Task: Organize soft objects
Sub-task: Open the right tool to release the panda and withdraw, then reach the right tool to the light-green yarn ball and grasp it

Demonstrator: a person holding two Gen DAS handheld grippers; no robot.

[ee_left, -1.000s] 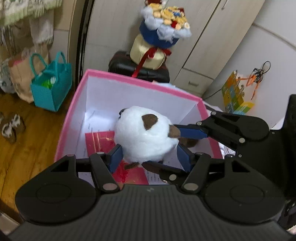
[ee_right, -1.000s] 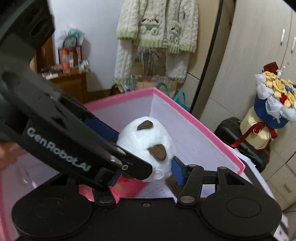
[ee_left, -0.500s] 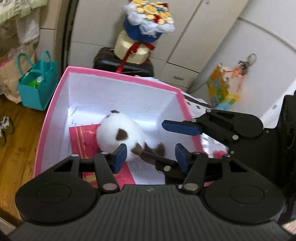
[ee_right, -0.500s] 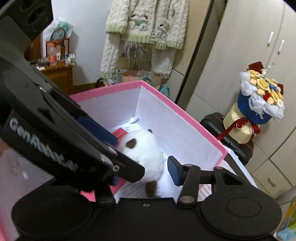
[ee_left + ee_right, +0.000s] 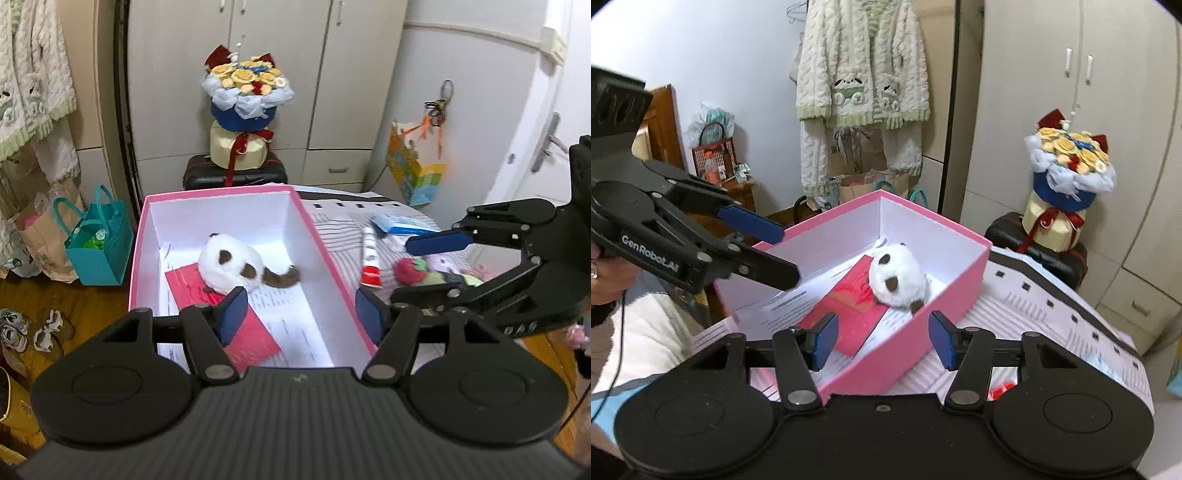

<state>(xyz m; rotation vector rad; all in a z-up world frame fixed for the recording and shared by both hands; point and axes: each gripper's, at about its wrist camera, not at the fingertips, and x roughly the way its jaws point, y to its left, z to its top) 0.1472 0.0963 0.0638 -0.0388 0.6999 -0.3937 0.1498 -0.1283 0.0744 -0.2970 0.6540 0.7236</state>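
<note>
- Blue-padded left gripper (image 5: 299,314) nearest in its own view, jaws apart and opening, nothing between the pads, poised above the near end of the box (image 5: 332,266).
- Blue-padded right gripper (image 5: 882,334) likewise empty, jaws apart and opening, hovering over the box's near corner.
- Pink outside, white inside: box open on the striped cloth (image 5: 343,236), with printed sheets and a red card (image 5: 251,332) lying flat on its floor.
- White plush (image 5: 232,267) with brown patches lying in the box's far half, partly on the card, clear of both grippers.
- Right of the box on the cloth: red-and-white tube (image 5: 370,258), strawberry toy (image 5: 408,271), pale plush (image 5: 441,264) and blue packet (image 5: 397,223), close together under the right gripper's fingers.
- Further back: teal bag (image 5: 99,251) on the floor, bouquet (image 5: 245,114) atop a black case (image 5: 236,173), cupboard (image 5: 280,74) behind.
- Hanging on the left: cream knit cardigan (image 5: 864,85).
</note>
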